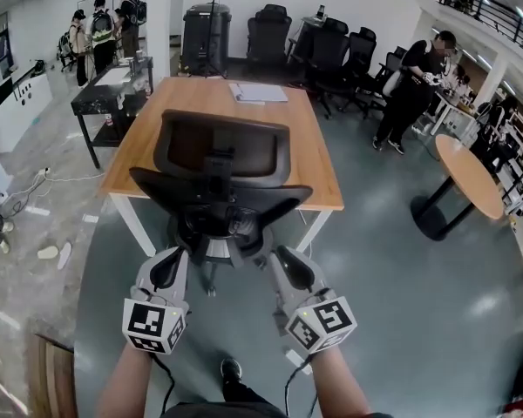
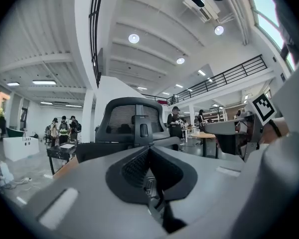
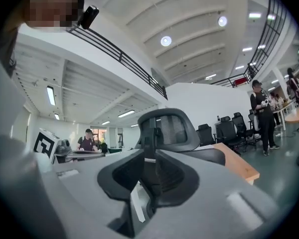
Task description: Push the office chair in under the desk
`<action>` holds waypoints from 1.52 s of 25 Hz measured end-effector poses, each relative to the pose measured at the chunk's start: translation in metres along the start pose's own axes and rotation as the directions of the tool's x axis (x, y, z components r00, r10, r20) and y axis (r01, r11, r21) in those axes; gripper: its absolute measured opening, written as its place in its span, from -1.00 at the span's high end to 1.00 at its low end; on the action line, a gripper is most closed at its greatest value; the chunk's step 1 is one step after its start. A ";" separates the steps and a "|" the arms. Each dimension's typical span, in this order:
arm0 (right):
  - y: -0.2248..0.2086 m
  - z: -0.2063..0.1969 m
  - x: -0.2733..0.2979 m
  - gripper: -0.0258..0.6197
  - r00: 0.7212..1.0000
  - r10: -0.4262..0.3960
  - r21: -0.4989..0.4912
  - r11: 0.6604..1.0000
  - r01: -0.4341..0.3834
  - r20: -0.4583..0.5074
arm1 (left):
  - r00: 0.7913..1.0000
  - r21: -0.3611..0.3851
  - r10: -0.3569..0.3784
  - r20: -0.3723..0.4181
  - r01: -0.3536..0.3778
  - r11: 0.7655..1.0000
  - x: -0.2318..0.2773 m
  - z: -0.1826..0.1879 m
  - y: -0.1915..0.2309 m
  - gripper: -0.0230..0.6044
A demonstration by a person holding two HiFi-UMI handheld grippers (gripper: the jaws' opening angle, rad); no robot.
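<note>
A black mesh-backed office chair [image 1: 222,159] stands with its back toward me at the near end of the wooden desk [image 1: 318,159], its seat partly under the top. My left gripper [image 1: 178,255] is at the left of the chair's lower back, my right gripper [image 1: 274,252] at the right; whether either touches it is hidden. In the left gripper view the jaws of the left gripper [image 2: 148,156] are shut with nothing between them, and the chair's headrest [image 2: 134,116] rises ahead. The right gripper [image 3: 150,171] shows a narrow gap; the chair back [image 3: 172,128] and desk corner [image 3: 239,167] lie beyond.
A round wooden table [image 1: 471,177] stands at the right. Several black chairs [image 1: 331,46] line the far wall, with a person [image 1: 414,85] standing near them. A black side table [image 1: 113,94] and more people are at the far left. A white paper [image 1: 260,92] lies on the desk.
</note>
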State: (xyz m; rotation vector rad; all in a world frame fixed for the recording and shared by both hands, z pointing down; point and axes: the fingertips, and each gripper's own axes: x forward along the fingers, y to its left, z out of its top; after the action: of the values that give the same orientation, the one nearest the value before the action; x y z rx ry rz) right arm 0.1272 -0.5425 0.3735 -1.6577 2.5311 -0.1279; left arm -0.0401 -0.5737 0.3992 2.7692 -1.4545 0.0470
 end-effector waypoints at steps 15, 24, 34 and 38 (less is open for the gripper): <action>0.132 0.000 -0.122 0.95 0.995 -0.058 -0.012 0.998 0.059 0.082 | 0.996 -0.046 -0.092 0.001 0.092 0.995 -0.159 -0.008 -0.042 0.87; 0.170 0.002 -0.182 0.95 0.997 -0.074 -0.104 0.992 0.077 0.032 | 0.991 -0.072 -0.131 0.018 0.132 0.989 -0.205 -0.003 -0.079 0.87; 0.171 0.004 -0.245 0.95 0.998 -0.038 -0.110 0.993 0.042 0.041 | 0.994 -0.028 -0.105 0.026 0.106 0.994 -0.242 0.006 -0.139 0.87; 0.159 0.000 -0.292 0.95 0.999 -0.032 -0.097 0.995 0.035 0.028 | 0.997 -0.035 -0.080 0.014 0.080 0.996 -0.267 -0.001 -0.176 0.87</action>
State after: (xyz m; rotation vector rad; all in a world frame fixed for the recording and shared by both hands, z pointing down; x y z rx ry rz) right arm 0.0983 -0.2117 0.3667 -1.7253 2.5288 0.0155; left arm -0.0463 -0.2539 0.3920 2.8008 -1.3322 0.0027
